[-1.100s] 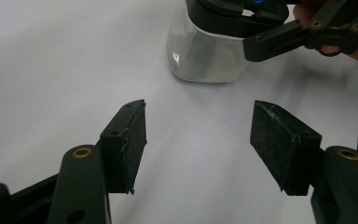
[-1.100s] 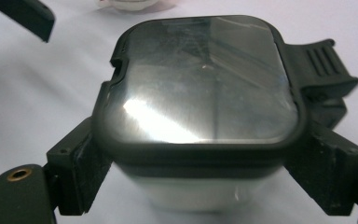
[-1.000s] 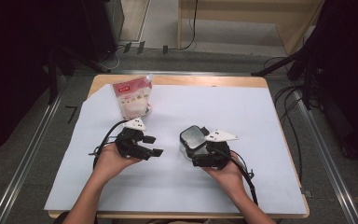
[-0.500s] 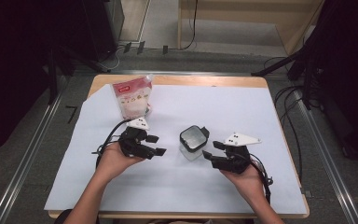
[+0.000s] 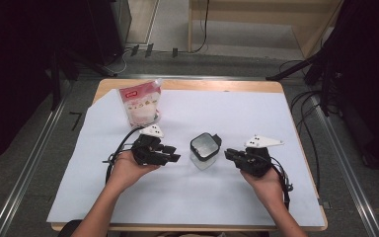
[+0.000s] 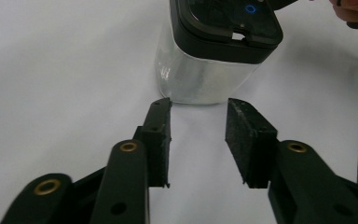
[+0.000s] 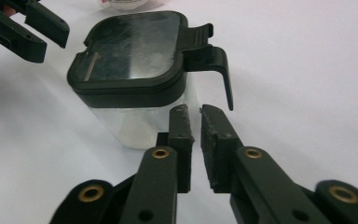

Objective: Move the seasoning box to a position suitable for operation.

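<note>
step: regrip clear square plastic container with black lid (image 5: 205, 149) | left gripper (image 5: 173, 157): jaws just narrowing, half apart, empty | right gripper (image 5: 228, 153): just closing, near-shut, empty | tip: widen both, square up, clamp walls below lid

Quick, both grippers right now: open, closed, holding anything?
Left gripper: open and empty, jaws just closing partway, short of the clear plastic container with a black lid.
Right gripper: nearly shut, empty, jaws just closed, beside the container.

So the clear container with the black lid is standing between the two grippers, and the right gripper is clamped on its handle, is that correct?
Not quite. The container does stand between the grippers, but the right gripper holds nothing: its jaws have just been closing and are nearly together, empty, short of the handle, as the right gripper view shows.
</note>
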`<state>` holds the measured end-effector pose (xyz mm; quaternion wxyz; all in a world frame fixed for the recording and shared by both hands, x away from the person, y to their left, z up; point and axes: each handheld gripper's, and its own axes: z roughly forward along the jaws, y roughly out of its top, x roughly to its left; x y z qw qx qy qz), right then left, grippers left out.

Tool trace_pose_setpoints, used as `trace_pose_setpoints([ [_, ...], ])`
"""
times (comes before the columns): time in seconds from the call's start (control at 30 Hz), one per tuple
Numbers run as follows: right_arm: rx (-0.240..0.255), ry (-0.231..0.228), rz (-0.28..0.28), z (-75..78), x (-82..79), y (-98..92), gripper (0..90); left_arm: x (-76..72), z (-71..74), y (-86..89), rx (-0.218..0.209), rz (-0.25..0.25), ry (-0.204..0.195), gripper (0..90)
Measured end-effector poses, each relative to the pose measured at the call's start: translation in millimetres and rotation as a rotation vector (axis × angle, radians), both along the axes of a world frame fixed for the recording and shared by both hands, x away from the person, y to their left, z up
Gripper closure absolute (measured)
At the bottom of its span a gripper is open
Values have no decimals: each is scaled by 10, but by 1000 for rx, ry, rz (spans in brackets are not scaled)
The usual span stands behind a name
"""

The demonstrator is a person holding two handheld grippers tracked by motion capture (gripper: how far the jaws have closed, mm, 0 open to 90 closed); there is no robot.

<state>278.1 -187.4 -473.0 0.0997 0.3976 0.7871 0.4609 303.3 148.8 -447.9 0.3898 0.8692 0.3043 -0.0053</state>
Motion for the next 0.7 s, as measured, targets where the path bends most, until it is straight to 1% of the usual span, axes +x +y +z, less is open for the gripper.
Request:
trace_pose_setpoints([
  [0.03,-2,6,0,-3,14,1,859,4,1,-7,7,8,8,677],
  [0.1,-9,1,5,-15,43,9,900,17,0,-13,7,11,18,747],
  [0.13,-8,7,11,-20,56,14,900,21,-7,-23,-5,8,20,783],
  [0.17,-11,4,16,-29,76,21,900,20,-10,-36,-6,11,17,815],
  [0.2,-17,9,17,-34,93,31,900,26,-8,-45,0,-2,16,858],
  [0.23,-18,17,14,-41,108,43,900,23,-12,-64,-11,-2,13,894],
  [0.27,-25,17,19,-51,129,47,900,29,-13,-77,-20,-6,13,900],
  [0.33,-47,18,17,-69,158,67,900,36,-15,-116,-15,-13,12,900],
  [0.37,-54,24,19,-74,168,75,900,39,-27,-139,-22,-13,22,900],
  [0.4,-58,17,22,-82,185,81,900,43,-40,-158,-17,-9,24,900],
  [0.47,-56,22,19,-90,203,99,900,45,-72,-199,-8,-13,30,900],
  [0.5,-58,22,17,-90,211,102,900,48,-82,-214,8,-15,28,900],
  [0.53,-52,26,13,-92,218,109,900,48,-98,-230,2,-12,32,900],
  [0.57,-56,20,20,-100,232,113,900,50,-104,-240,10,-11,33,900],
  [0.63,-59,27,21,-112,242,133,900,55,-121,-258,4,-6,34,900],
  [0.67,-59,34,20,-114,239,141,900,58,-129,-268,3,-5,31,900],
  [0.7,-59,29,25,-118,248,142,900,58,-138,-278,5,-5,28,900],
])
